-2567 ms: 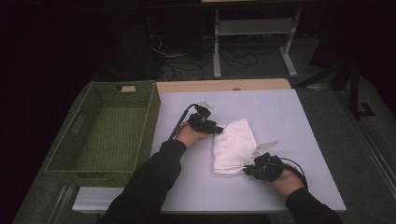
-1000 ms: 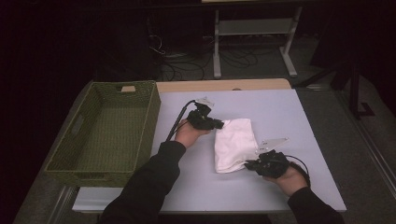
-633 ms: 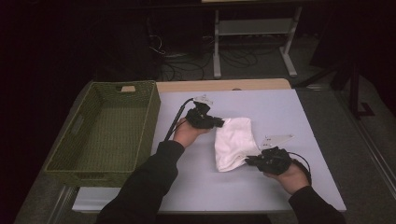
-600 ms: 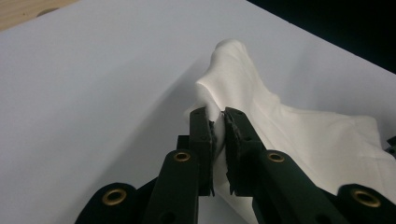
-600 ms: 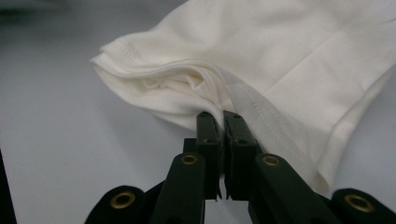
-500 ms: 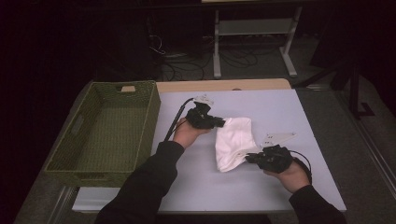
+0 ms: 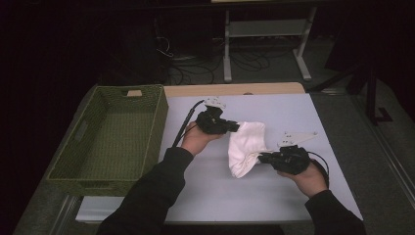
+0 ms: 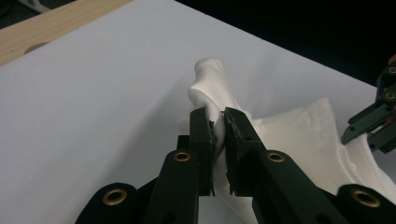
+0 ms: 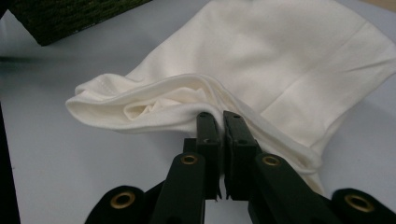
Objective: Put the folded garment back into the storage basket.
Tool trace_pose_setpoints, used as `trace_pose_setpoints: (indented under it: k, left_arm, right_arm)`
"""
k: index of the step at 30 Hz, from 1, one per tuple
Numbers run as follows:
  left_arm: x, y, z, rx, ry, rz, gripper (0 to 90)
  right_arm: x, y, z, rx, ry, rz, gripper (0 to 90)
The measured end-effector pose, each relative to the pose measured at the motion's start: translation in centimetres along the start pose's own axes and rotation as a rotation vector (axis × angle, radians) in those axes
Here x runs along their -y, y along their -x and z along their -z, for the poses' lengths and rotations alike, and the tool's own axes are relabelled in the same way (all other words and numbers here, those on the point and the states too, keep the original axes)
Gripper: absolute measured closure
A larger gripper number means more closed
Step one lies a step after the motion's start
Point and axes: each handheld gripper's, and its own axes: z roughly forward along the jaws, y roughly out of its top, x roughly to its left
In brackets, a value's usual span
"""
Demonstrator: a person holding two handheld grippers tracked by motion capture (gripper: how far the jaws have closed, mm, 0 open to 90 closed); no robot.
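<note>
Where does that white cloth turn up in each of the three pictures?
High view: the white cloth lies mid-table, strung between the left gripper and the right gripper.
Left gripper view: it bunches up at centre and spreads to the right, pinched in the left gripper's jaws.
Right gripper view: it spreads across the top and right, an edge pinched in the right gripper's jaws.
Shared landmark: the white tabletop under the cloth.

No readable text, labels, brands, numbers or signs anywhere in these views.
</note>
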Motion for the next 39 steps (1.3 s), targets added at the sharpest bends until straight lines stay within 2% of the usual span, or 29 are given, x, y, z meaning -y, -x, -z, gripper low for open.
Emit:
trace_pose_setpoints:
  k: [5, 12, 13, 19, 20, 21, 24, 31, 33, 39]
  left_arm:
    - [-0.3, 0.1, 0.5, -0.001, 0.011, 0.007, 81.8]
    - [-1.4, 0.3, 2.0, -0.011, 0.011, 0.004, 81.8]
    - [-1.6, 0.3, 2.3, -0.013, 0.006, 0.001, 81.8]
    - [-2.9, 0.5, 4.2, -0.034, 0.0, -0.002, 81.8]
    - [-3.1, 0.5, 4.6, -0.038, -0.001, -0.003, 81.8]
    - [-3.2, 0.6, 4.9, -0.04, -0.001, -0.003, 81.8]
    - [-3.5, 0.5, 5.8, -0.045, 0.001, 0.001, 81.8]
    - [-3.7, 0.0, 8.0, -0.065, 0.023, 0.024, 81.8]
    - [-3.8, -0.1, 9.0, -0.077, 0.026, 0.029, 81.9]
    - [-4.0, 0.0, 10.8, -0.098, 0.036, 0.041, 81.9]
  right_arm:
    - [-0.4, 0.2, 0.3, -0.003, 0.018, 0.001, 84.9]
    - [-1.6, 0.3, 0.5, -0.05, 0.035, 0.022, 84.9]
    - [-2.0, 0.3, 0.5, -0.07, 0.036, 0.029, 84.9]
    - [-3.3, 0.3, 0.3, -0.12, 0.049, 0.052, 84.9]
    - [-3.9, 0.3, 0.4, -0.148, 0.053, 0.063, 84.9]
    - [-3.9, 0.3, 0.4, -0.148, 0.053, 0.063, 84.9]
    - [-5.3, 0.4, 0.5, -0.199, 0.056, 0.092, 84.9]
    - [-7.2, 0.3, 0.4, -0.225, 0.06, 0.123, 84.9]
    - [-8.1, 0.1, 0.1, -0.238, 0.067, 0.138, 84.9]
    - [-9.5, -0.5, -0.4, -0.257, 0.062, 0.155, 84.9]
